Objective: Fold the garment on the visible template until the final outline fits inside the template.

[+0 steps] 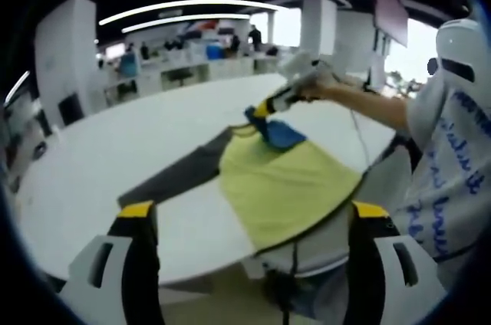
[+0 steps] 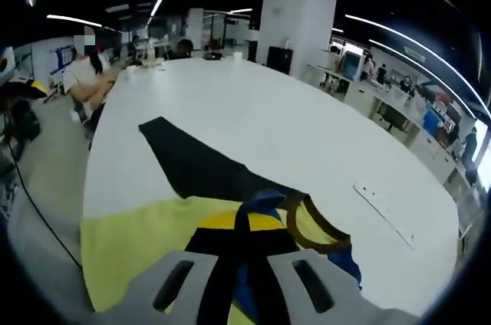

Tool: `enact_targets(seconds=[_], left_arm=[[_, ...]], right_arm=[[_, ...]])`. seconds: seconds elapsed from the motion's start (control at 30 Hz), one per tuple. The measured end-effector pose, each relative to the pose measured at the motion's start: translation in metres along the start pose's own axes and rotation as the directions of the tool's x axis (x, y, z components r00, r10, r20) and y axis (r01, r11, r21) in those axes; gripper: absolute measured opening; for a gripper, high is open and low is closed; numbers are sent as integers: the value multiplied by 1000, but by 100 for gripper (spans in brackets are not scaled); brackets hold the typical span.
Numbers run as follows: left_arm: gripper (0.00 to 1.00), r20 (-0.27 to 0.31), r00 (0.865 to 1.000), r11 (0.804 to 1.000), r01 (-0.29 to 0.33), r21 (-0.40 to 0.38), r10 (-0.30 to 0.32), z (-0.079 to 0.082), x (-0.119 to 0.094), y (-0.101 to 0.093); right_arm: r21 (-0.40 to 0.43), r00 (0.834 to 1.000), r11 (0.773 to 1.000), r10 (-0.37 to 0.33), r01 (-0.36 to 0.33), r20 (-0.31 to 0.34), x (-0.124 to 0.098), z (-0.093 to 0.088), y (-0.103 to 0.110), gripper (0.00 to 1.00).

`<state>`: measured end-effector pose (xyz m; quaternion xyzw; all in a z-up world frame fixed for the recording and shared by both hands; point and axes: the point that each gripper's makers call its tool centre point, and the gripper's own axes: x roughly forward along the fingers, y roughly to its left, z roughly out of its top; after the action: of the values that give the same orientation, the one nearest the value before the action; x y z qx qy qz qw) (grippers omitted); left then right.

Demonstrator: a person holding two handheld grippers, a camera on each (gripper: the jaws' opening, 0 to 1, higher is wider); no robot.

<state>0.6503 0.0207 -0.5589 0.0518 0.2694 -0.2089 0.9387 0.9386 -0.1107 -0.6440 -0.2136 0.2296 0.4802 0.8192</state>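
Handling a soft, light garment (image 1: pixel 288 187): yellow body, dark grey sleeve (image 1: pixel 180 175), blue at the collar (image 1: pixel 280 132), lying on the white worktop (image 1: pixel 115 149) with its lower part hanging over the near edge. Right tool (image 1: pixel 265 108), seen in the left gripper view, is clenched on the blue collar fabric and lifts it a little; in the right gripper view the jaws meet over blue cloth beside the brown neck trim (image 2: pixel 318 229). Left tool (image 1: pixel 253 221) is released, jaws wide apart, hovering short of the hem. No template outline can be made out. Judgement: limp cloth, will sag and drag, not fragile; grip edges, collar, hem corners or sleeve end, and pinch one layer only. Risk: the overhang slides off the worktop
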Motion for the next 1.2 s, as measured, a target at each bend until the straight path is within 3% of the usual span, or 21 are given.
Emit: enact_targets(seconds=[0.3, 1.2], left_arm=[[99, -9, 1000, 1000, 1, -7, -1, -4, -1, 1], [98, -37, 999, 1000, 9, -24, -9, -15, 1, 15]], right_arm=[[21, 1000, 1000, 7, -6, -24, 20, -11, 6, 2], [79, 999, 997, 12, -9, -48, 42, -26, 13, 2]])
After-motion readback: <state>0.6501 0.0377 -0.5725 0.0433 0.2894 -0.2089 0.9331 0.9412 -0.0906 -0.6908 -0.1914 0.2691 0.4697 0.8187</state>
